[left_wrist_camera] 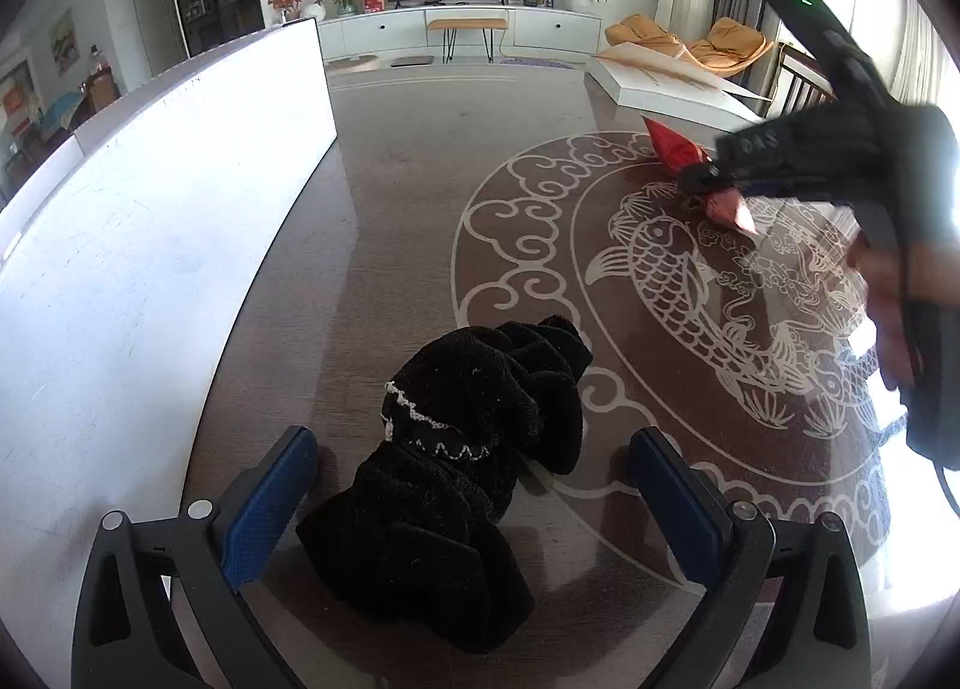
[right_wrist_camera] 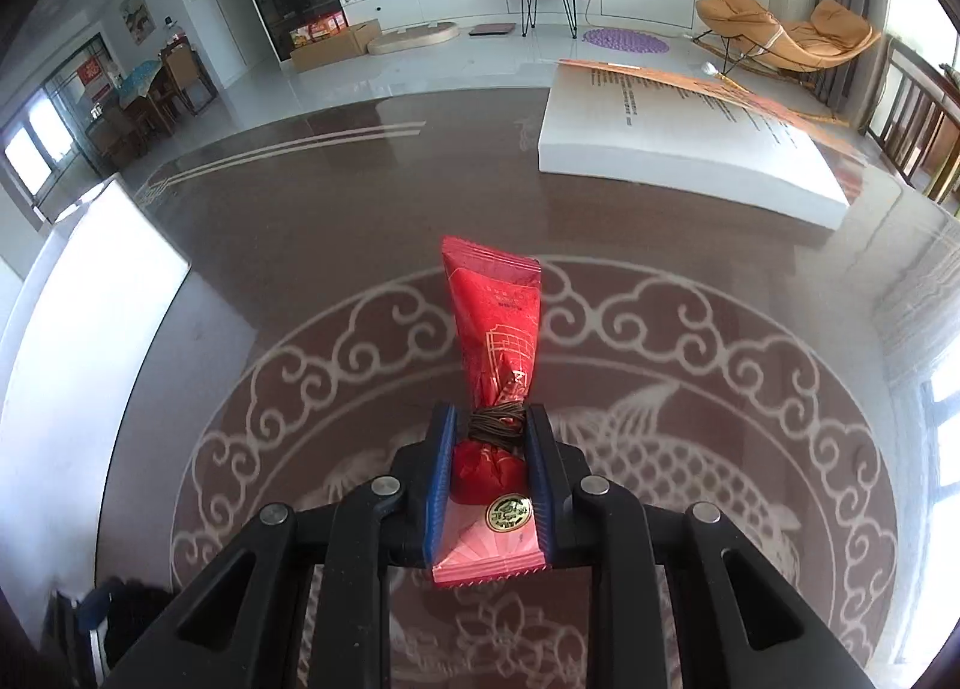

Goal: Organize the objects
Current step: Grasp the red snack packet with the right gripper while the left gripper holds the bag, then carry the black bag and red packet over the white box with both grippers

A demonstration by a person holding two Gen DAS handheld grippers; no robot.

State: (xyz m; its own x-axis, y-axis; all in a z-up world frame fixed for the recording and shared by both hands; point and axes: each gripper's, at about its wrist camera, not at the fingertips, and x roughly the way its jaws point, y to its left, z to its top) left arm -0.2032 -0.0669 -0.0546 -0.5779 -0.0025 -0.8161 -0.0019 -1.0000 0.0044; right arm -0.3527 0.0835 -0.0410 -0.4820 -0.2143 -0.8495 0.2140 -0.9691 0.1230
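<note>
A crumpled black cloth with white lace trim (left_wrist_camera: 462, 485) lies on the brown patterned table (left_wrist_camera: 420, 179), between the blue-padded fingers of my left gripper (left_wrist_camera: 474, 500), which is open around it. My right gripper (right_wrist_camera: 489, 449) is shut on a red snack packet tied with brown string (right_wrist_camera: 495, 329), holding it above the table's fish pattern. The right gripper with the red packet (left_wrist_camera: 675, 146) also shows at the right of the left wrist view.
A white box (left_wrist_camera: 150, 221) stands along the table's left side and shows in the right wrist view (right_wrist_camera: 102, 341). A second white box (right_wrist_camera: 684, 149) with an orange fan on top lies at the far right. Beyond the table are a TV cabinet and lounge chairs.
</note>
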